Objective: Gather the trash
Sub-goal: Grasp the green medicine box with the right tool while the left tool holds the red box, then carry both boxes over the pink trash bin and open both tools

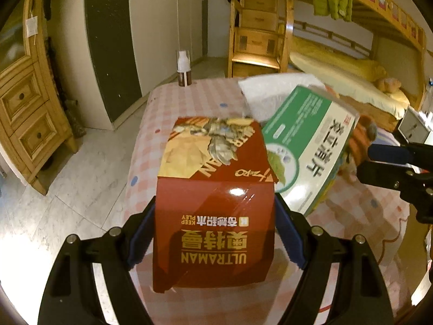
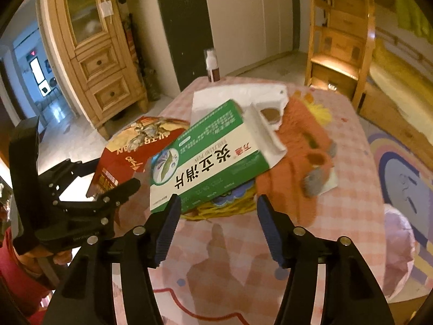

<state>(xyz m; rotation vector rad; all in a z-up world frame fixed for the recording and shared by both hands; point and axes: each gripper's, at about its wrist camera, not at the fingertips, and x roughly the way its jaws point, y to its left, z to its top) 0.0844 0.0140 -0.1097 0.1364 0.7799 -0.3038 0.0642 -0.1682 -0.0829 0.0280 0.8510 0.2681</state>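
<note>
My left gripper (image 1: 215,216) is shut on a red Ultraman carton (image 1: 216,216), its blue pads pressing on both sides and holding it over the pink checked table (image 1: 189,100). From the right wrist view the same left gripper (image 2: 108,178) and red carton (image 2: 127,157) are at the left. A green and white medicine box (image 2: 205,157), one end flap open, lies tilted on a pile just beyond my right gripper (image 2: 217,203). That gripper's jaws stand open, with nothing pressed between the pads. The green box (image 1: 305,146) looks blurred in the left wrist view, with the right gripper (image 1: 365,162) beside it.
A white bag (image 2: 238,97), an orange soft toy (image 2: 297,146) and yellow and blue scraps (image 2: 230,208) lie on the table (image 2: 351,189). A pump bottle (image 2: 212,65) stands at the far edge. A wooden cabinet (image 2: 102,62) and a bunk bed's steps (image 2: 338,46) stand beyond.
</note>
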